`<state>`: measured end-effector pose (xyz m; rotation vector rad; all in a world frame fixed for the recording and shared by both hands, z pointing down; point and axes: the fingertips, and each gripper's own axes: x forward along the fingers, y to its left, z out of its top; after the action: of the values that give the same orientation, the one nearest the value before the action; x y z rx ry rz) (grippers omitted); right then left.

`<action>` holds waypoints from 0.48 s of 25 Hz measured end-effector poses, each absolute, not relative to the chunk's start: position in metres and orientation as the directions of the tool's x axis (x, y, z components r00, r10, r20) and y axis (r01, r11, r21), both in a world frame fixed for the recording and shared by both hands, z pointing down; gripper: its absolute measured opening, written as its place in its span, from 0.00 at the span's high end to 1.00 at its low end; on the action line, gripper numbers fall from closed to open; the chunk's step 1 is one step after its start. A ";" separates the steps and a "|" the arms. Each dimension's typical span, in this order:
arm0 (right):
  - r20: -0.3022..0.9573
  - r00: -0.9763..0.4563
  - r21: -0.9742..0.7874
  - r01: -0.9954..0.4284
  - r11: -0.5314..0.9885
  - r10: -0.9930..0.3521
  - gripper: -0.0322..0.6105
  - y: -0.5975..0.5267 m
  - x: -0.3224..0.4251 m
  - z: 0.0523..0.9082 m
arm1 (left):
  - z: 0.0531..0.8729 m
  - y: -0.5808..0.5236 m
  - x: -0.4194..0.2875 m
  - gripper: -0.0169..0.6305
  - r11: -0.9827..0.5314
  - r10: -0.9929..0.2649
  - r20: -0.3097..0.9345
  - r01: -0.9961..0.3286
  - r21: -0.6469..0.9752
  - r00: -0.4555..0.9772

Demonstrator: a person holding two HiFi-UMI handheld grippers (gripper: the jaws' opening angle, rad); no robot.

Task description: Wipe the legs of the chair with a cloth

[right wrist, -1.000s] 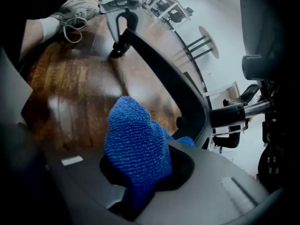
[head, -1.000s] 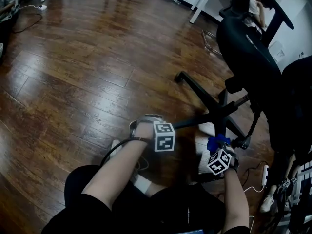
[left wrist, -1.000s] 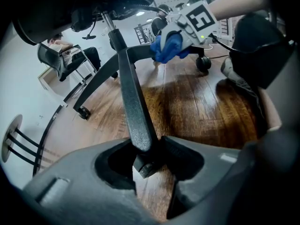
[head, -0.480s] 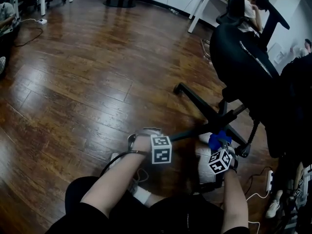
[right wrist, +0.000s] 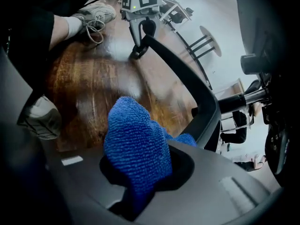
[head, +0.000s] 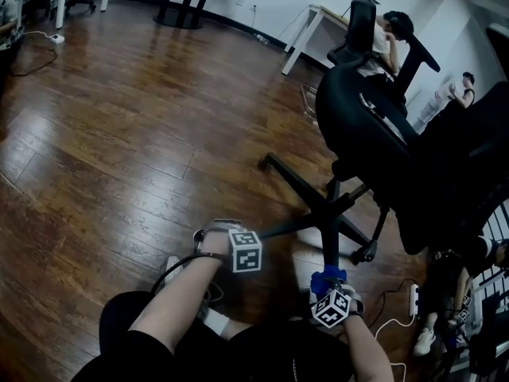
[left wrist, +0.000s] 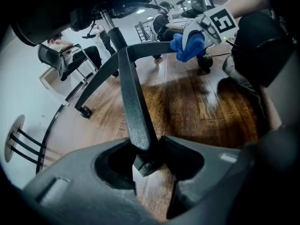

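The fingers [left wrist: 185, 159] of the left gripper [left wrist: 147, 156] are clamped on the outer tip of one chair leg [left wrist: 133, 102], at the lower centre of the left gripper view. From the fingers this black leg rises to the hub [left wrist: 123, 51] of the base in the upper centre of that frame.

The fingers [right wrist: 211, 175] of the right gripper [right wrist: 147, 168] are closed on a blue cloth [right wrist: 136, 144]. The cloth bulges up out of them at the lower centre of the right gripper view.

In the left gripper view, the cloth lies on a second leg [left wrist: 152, 47], which runs from the hub toward the upper right of the frame.

In the head view, the left gripper sits at the lower centre. The right gripper sits to its right and lower, directly below the hub.

The chair [head: 374, 134] fills the right half of the head view and stands on a dark wooden floor [head: 119, 134]. A castor [head: 366, 253] shows at the end of a leg right of the hub. A pale shoe [right wrist: 96, 14] rests on the floor at the upper left of the right gripper view.
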<state>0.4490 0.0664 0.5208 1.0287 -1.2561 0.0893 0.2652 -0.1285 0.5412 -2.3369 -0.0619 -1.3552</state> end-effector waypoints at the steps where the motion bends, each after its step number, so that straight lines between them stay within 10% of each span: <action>1: 0.813 0.373 0.581 -0.570 0.581 -0.446 0.86 0.069 0.449 0.522 | 0.541 -0.128 0.265 0.72 -0.904 -0.176 0.837 0.251 -0.345 0.519; 12: 0.764 0.444 0.644 -0.469 0.605 -0.469 0.86 0.005 0.472 0.508 | 0.539 -0.127 0.266 0.72 -0.904 -0.144 0.829 0.269 -0.332 0.541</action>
<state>0.4720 0.0053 0.5084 0.9809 -1.1640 -0.0001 0.2665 -0.1272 0.5393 -2.3581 -0.1017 -1.3246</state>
